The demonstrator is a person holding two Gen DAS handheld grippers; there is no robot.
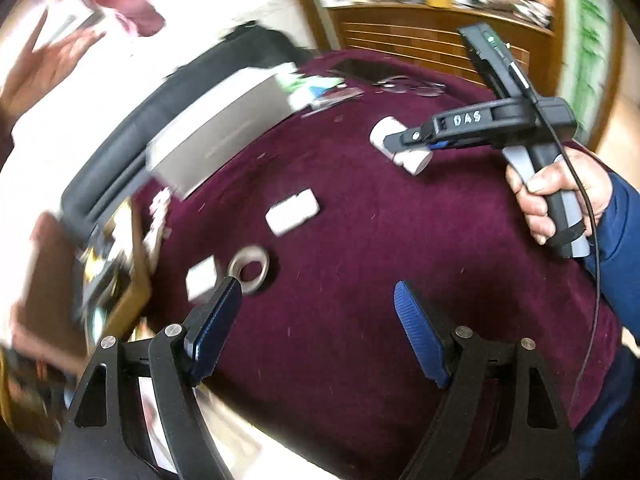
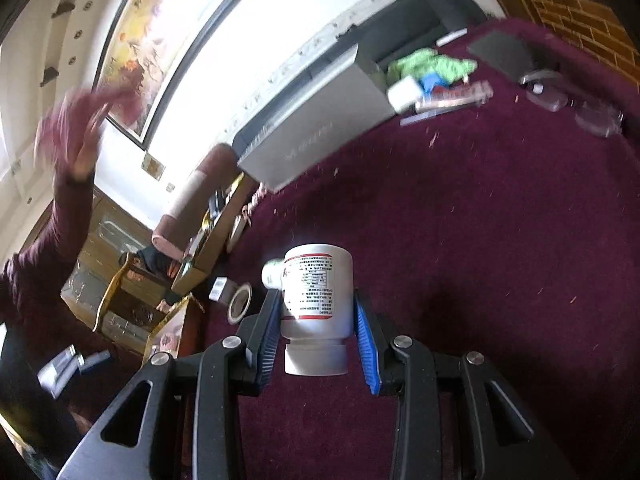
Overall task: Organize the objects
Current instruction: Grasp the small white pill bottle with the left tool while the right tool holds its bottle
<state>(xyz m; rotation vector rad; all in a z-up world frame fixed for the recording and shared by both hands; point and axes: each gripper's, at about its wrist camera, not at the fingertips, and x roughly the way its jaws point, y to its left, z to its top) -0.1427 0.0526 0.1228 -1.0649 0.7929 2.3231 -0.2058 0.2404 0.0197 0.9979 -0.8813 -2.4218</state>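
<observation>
My right gripper [image 2: 316, 316] is shut on a white pill bottle [image 2: 316, 300] with a red-edged label, its cap toward the camera, held over the maroon cloth. In the left wrist view the right gripper [image 1: 394, 142] shows at the upper right, clamped on the white bottle [image 1: 400, 146]. My left gripper [image 1: 316, 308] is open and empty above the cloth. A tape roll [image 1: 250, 268], a small white box [image 1: 202, 280] and a white packet [image 1: 292, 212] lie on the cloth ahead of its left finger.
A grey box [image 1: 216, 132] lies at the back left of the maroon table [image 1: 400, 260], with green and blue packets [image 2: 432, 68] and a dark tablet [image 2: 500, 54] beyond. Clear lids [image 2: 592, 116] lie far right. Cluttered boxes [image 2: 140, 304] sit off the left edge.
</observation>
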